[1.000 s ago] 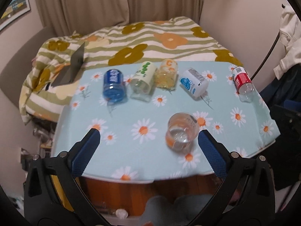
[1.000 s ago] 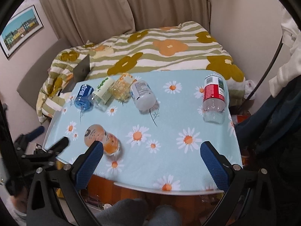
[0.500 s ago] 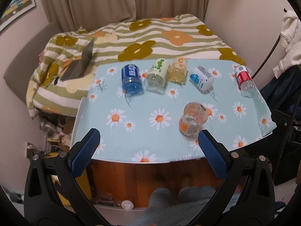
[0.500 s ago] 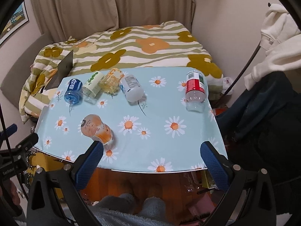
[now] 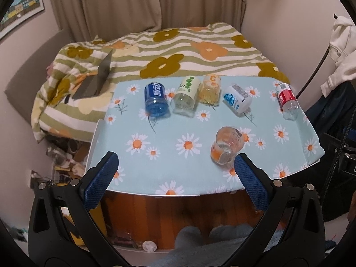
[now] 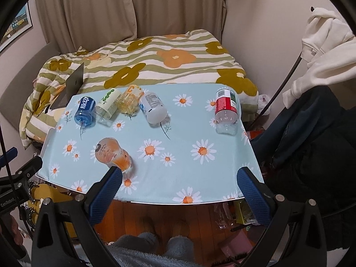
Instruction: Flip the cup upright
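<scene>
Several cups lie on their sides on a daisy-print table (image 5: 173, 173) (image 6: 222, 173). An orange-and-clear cup (image 5: 227, 146) (image 6: 112, 153) lies nearest the front edge. At the back lie a blue cup (image 5: 155, 100) (image 6: 85, 111), a green-dotted cup (image 5: 185, 96) (image 6: 108, 106), a yellow cup (image 5: 210, 89) (image 6: 131, 100), a white cup (image 5: 237, 99) (image 6: 153, 108) and a red-label cup (image 5: 287, 100) (image 6: 225, 111). My left gripper (image 5: 175, 169) is open and empty, above the front edge. My right gripper (image 6: 180, 182) is open and empty, held back above the front edge.
A bed with a flowered striped quilt (image 5: 178, 53) stands behind the table, with a dark laptop (image 5: 98, 80) on it. Clothes hang at the right (image 6: 322, 51). The wooden floor and the person's slippered feet (image 6: 155, 244) show below the table edge.
Both grippers have pulled back and up from the table, so the cups look smaller and farther. Nothing on the table has moved. Both stay open.
</scene>
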`<state>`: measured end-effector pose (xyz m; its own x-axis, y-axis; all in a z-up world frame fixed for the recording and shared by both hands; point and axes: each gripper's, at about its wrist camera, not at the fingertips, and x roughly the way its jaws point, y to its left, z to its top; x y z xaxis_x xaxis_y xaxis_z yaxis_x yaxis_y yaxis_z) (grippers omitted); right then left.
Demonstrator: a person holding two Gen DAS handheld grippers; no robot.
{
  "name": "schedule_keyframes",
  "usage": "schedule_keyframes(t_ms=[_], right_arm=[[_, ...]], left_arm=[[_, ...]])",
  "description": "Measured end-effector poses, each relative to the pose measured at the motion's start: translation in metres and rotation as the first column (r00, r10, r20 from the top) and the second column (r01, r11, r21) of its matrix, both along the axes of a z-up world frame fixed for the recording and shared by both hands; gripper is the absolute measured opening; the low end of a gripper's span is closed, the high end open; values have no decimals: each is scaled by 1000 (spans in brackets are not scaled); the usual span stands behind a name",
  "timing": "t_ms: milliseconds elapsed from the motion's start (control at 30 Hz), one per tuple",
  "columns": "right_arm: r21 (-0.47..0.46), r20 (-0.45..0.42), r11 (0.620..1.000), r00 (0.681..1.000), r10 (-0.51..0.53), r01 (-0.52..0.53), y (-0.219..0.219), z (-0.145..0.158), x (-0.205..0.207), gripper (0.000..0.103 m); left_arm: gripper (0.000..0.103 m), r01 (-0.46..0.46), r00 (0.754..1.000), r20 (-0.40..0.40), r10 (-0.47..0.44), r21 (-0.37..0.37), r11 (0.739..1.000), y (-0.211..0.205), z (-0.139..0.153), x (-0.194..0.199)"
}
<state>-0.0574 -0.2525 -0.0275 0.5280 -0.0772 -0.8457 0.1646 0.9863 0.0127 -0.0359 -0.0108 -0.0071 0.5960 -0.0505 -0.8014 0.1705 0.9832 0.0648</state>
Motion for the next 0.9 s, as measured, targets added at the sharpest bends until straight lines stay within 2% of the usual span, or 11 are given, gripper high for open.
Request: schedule_keyframes(t_ms=[900], right_arm=[[-2, 5, 1000, 1000, 1, 0, -1, 2, -1, 103]], left_arm=[[103, 0, 1000, 4, 0, 4, 1000, -3, 1, 0]])
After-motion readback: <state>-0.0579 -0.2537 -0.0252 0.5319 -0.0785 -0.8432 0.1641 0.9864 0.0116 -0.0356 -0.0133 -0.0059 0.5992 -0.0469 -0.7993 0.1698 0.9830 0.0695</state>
